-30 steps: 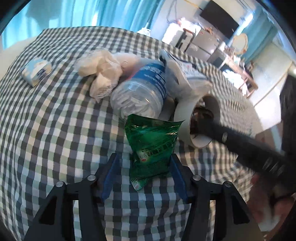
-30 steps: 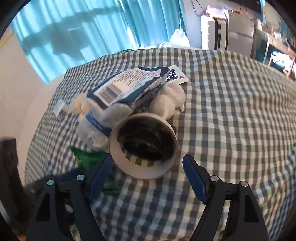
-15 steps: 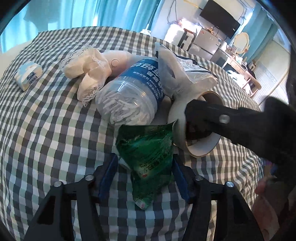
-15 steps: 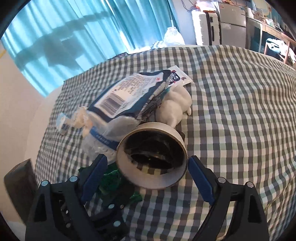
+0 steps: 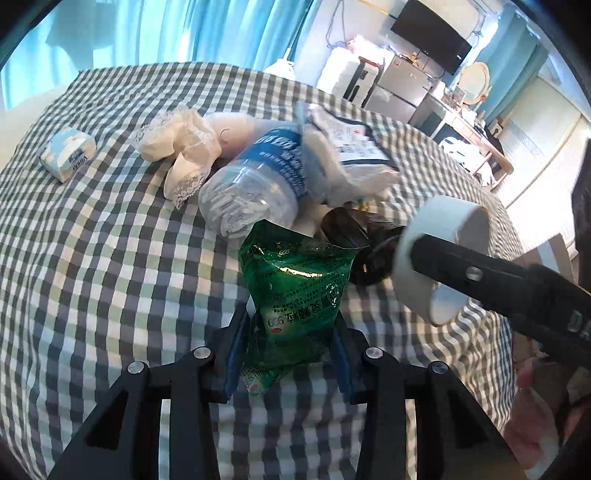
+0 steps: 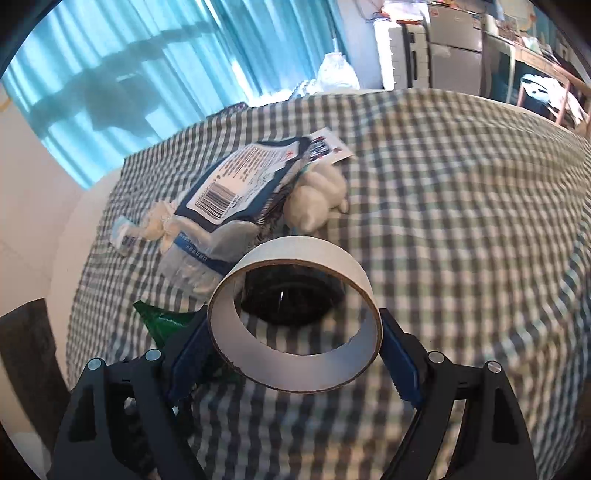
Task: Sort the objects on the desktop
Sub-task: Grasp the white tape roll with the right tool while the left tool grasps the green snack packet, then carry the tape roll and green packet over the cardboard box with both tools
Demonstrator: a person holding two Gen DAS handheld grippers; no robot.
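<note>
While closing, left claw (image 5: 291, 343) downward-tilted

Two close wrist views angled down over the checked tablecloth (image 5: 110, 258), sharing the central clutter.

Sunlit blue curtains (image 5: 207, 33) — checked tablecloth (image 5: 110, 258)

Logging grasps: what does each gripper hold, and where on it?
Left gripper: closing on the green packet, fingers at its lower side edges. Right gripper: tape roll, fingers on opposite outer sides.
</note>
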